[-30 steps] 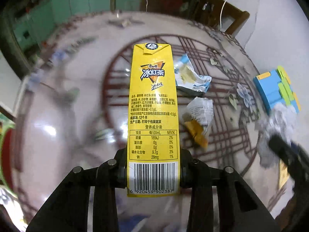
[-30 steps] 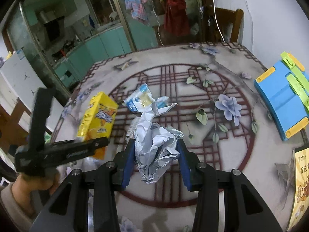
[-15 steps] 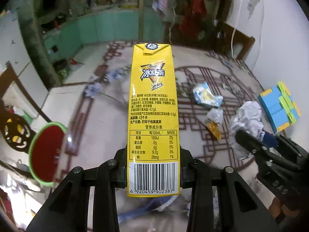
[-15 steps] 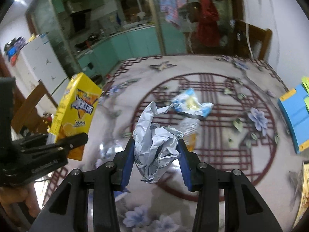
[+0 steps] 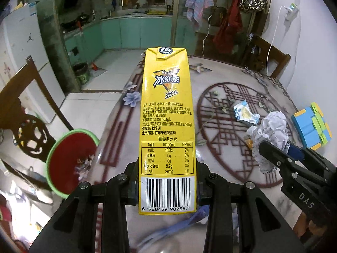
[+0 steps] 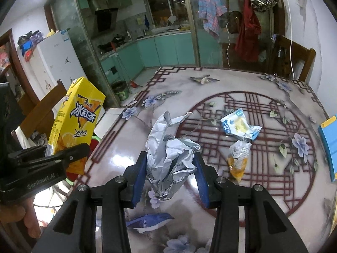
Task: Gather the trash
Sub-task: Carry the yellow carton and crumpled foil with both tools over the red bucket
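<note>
My left gripper (image 5: 167,185) is shut on a tall yellow iced-tea carton (image 5: 167,126), held upright above the table's left edge; it also shows in the right wrist view (image 6: 75,124). My right gripper (image 6: 171,181) is shut on a crumpled white paper ball (image 6: 170,158), seen too in the left wrist view (image 5: 270,135). A red bin with a green rim (image 5: 69,162) stands on the floor left of the table, below the carton. A blue-white wrapper (image 6: 240,126) and an orange-clear wrapper (image 6: 239,160) lie on the table.
The table (image 6: 263,185) has a glossy floral top with a red lattice circle. A blue and green box (image 5: 311,126) sits at its right edge. Wooden chairs stand at the left (image 5: 27,109) and at the far right (image 6: 294,61).
Both grippers have swung left with their loads, away from the table's middle. The red bin has come into the left wrist view and now lies nearer below the carton.
</note>
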